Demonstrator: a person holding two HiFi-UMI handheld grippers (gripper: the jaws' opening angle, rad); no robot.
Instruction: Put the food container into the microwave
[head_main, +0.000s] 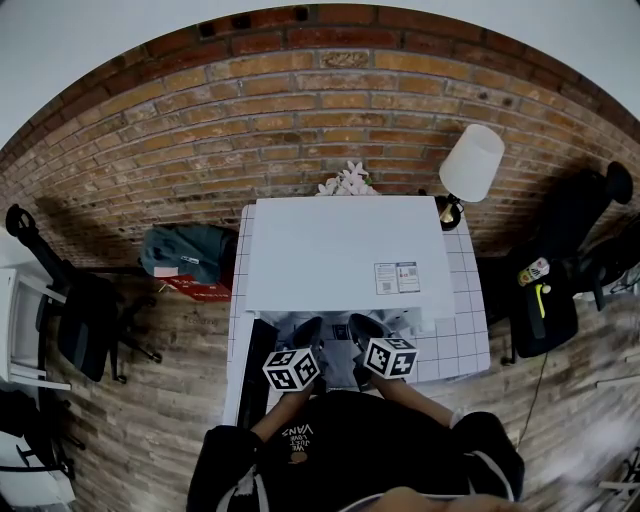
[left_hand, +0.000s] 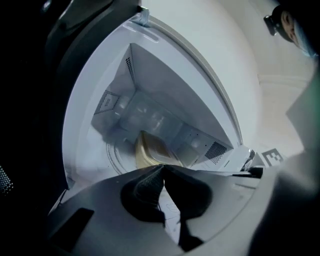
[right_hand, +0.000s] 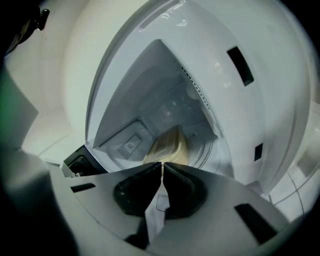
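A yellowish food container (left_hand: 149, 150) (right_hand: 170, 144) lies inside the open cavity of the white microwave (head_main: 350, 250), on the round turntable (left_hand: 114, 152). Both grippers reach into the opening side by side. My left gripper (left_hand: 162, 166) (head_main: 308, 332) has its jaws closed together, and the container sits just past their tips. My right gripper (right_hand: 162, 163) (head_main: 364, 326) is also shut, with the container straight ahead of its tips. I cannot tell whether either tip touches the container. Nothing shows between either pair of pads.
The microwave's dark door (head_main: 256, 372) hangs open at the left. The microwave stands on a white tiled table (head_main: 465, 340) against a brick wall. A lamp (head_main: 470, 165) stands at the back right. A chair (head_main: 80, 320) and a bag (head_main: 185, 255) are on the left.
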